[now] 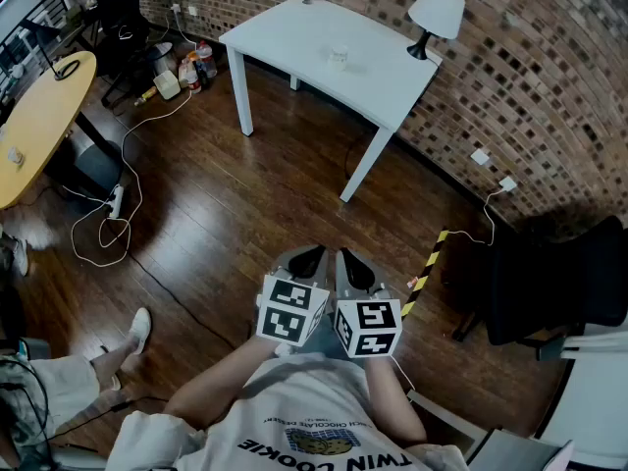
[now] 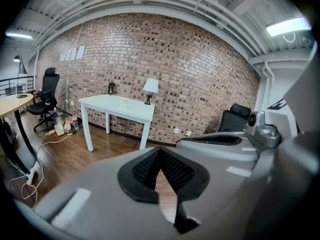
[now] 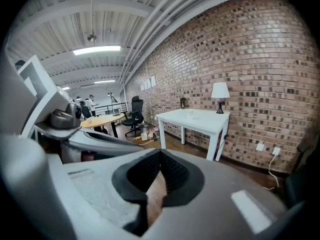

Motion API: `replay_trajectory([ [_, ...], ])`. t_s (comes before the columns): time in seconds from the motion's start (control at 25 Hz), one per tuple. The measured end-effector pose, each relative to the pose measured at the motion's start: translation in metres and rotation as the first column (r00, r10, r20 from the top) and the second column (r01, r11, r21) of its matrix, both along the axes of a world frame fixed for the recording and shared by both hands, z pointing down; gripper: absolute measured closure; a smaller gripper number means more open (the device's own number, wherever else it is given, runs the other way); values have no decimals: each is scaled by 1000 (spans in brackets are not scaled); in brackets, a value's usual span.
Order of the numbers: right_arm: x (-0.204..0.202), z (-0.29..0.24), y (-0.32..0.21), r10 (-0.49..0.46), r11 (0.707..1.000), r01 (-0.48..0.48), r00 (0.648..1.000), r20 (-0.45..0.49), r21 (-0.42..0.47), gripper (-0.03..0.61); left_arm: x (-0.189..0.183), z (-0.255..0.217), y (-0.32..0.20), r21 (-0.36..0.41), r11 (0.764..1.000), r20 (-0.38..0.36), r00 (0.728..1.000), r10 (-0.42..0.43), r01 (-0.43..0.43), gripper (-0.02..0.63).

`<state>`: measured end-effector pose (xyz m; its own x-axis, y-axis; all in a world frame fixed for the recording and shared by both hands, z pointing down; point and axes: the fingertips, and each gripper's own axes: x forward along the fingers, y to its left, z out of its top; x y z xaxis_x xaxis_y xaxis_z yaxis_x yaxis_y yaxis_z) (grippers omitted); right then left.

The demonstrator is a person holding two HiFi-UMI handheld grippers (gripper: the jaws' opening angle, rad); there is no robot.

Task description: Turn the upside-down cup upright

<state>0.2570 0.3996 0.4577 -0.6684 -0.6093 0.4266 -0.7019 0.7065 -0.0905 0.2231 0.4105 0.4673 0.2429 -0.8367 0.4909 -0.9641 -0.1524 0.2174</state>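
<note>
A small clear cup (image 1: 338,55) stands far off on the white table (image 1: 294,27) by the brick wall; it is too small to tell which way up it is. It shows as a speck in the left gripper view (image 2: 123,102) and the right gripper view (image 3: 190,112). Both grippers are held side by side close to the person's chest, well short of the table. The left gripper (image 1: 310,255) (image 2: 160,152) has its jaws together with nothing between them. The right gripper (image 1: 347,258) (image 3: 160,154) is likewise shut and holds nothing.
A white-shaded lamp (image 1: 432,16) stands on the table's right corner. Dark wooden floor lies between the person and the table, with cables (image 1: 118,214) at the left. A round wooden table (image 1: 39,116), black office chairs (image 1: 123,13) (image 1: 559,283) and bottles (image 1: 191,67) stand around.
</note>
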Motion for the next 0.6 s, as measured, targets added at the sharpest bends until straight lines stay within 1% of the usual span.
replay_trajectory([
  [0.24, -25, 12, -73, -13, 1000, 13, 1000, 12, -16, 577, -23, 11, -71, -10, 1000, 9, 1000, -13, 13, 607],
  [0.4, -43, 14, -134, -45, 998, 45, 999, 16, -34, 577, -39, 14, -131, -31, 999, 20, 999, -36, 37, 607],
  [0.6, -57, 10, -211, -71, 997, 72, 997, 34, -41, 577, -51, 10, -207, -39, 997, 33, 998, -59, 61, 607],
])
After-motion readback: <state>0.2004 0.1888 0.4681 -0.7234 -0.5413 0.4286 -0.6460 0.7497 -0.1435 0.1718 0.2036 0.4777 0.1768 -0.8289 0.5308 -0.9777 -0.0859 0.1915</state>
